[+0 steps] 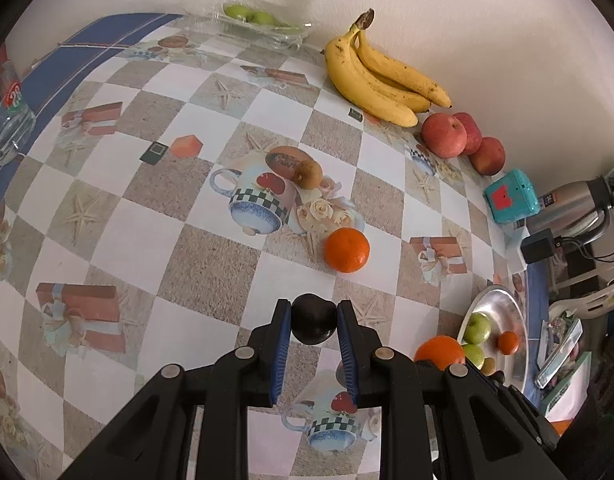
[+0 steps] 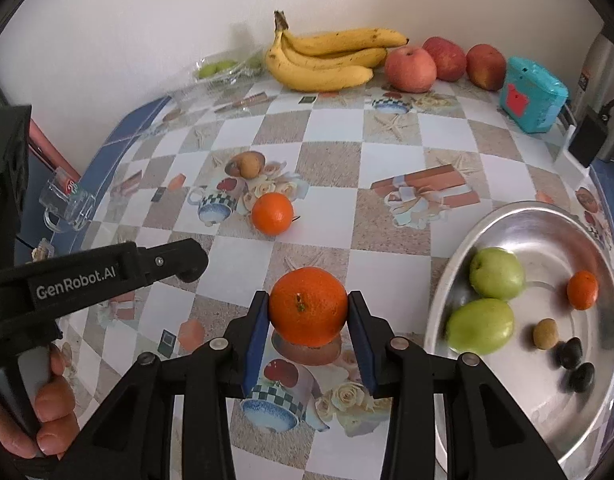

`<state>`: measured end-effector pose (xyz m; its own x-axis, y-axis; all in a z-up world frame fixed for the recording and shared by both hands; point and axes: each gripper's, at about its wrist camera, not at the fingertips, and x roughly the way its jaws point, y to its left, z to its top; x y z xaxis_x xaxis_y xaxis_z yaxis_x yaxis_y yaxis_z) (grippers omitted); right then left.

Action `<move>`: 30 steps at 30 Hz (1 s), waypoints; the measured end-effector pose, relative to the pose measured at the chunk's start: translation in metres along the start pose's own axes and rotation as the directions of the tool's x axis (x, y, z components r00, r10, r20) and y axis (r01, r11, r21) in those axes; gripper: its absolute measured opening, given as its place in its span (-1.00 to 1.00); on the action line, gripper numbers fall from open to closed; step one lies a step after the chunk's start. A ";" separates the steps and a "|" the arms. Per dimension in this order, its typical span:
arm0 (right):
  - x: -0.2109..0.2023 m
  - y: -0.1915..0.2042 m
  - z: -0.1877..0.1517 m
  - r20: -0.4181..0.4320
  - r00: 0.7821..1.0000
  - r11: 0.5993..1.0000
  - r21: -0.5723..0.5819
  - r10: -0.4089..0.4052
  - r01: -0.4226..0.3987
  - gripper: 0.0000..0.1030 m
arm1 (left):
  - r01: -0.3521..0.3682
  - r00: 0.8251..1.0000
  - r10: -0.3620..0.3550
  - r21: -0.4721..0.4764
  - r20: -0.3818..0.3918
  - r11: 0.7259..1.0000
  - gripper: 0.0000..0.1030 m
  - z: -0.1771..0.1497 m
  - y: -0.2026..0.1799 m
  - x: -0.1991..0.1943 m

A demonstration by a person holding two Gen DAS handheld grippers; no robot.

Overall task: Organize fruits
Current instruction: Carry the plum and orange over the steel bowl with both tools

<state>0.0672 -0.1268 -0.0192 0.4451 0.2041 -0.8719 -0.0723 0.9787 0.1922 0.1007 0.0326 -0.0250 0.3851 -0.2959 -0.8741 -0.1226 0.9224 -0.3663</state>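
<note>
My left gripper [image 1: 314, 318] is shut on a small dark fruit [image 1: 313, 319], lifted above the patterned tablecloth. My right gripper [image 2: 308, 312] is shut on an orange [image 2: 308, 306], also held off the table. A second orange [image 1: 346, 249] [image 2: 272, 213] and a small brown kiwi [image 1: 305, 174] [image 2: 249, 165] lie loose mid-table. The steel bowl [image 2: 547, 224] [image 1: 495, 300] at the right holds two green apples [image 2: 495, 273], a small orange [image 2: 582, 289], a kiwi [image 2: 545, 333] and two dark fruits [image 2: 575, 364]. Bananas [image 1: 377, 78] [image 2: 327, 60] and three red apples [image 1: 445, 136] [image 2: 411, 69] lie along the wall.
A clear tray of green fruit [image 1: 259, 24] [image 2: 223, 70] sits at the back by the wall. A glass mug [image 1: 7, 120] [image 2: 67, 204] stands near the left edge. A teal box [image 1: 513, 196] [image 2: 533, 94], a kettle [image 1: 575, 208] and a black adapter [image 1: 541, 245] crowd the right.
</note>
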 end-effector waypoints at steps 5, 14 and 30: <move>-0.010 -0.007 -0.002 0.007 1.000 1.000 0.019 -0.024 0.023 -0.21 | -0.003 1.000 0.003 0.018 0.020 1.000 -0.51 -0.001 -0.008 -0.006; -0.023 -0.049 -0.001 0.014 0.997 0.991 0.112 -0.078 0.076 -0.21 | -0.003 1.000 0.002 0.083 0.018 0.997 -0.51 -0.005 -0.034 -0.005; -0.059 -0.143 -0.009 0.044 0.984 0.936 0.317 -0.172 0.150 -0.21 | 0.086 0.994 -0.071 0.211 -0.077 0.974 -0.51 -0.035 -0.103 0.011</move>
<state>0.0429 -0.2791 0.0007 0.4899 0.0312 -0.8712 0.2821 0.9399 0.1923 0.0858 -0.0742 -0.0079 0.3215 -0.3792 -0.8676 0.1064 0.9250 -0.3648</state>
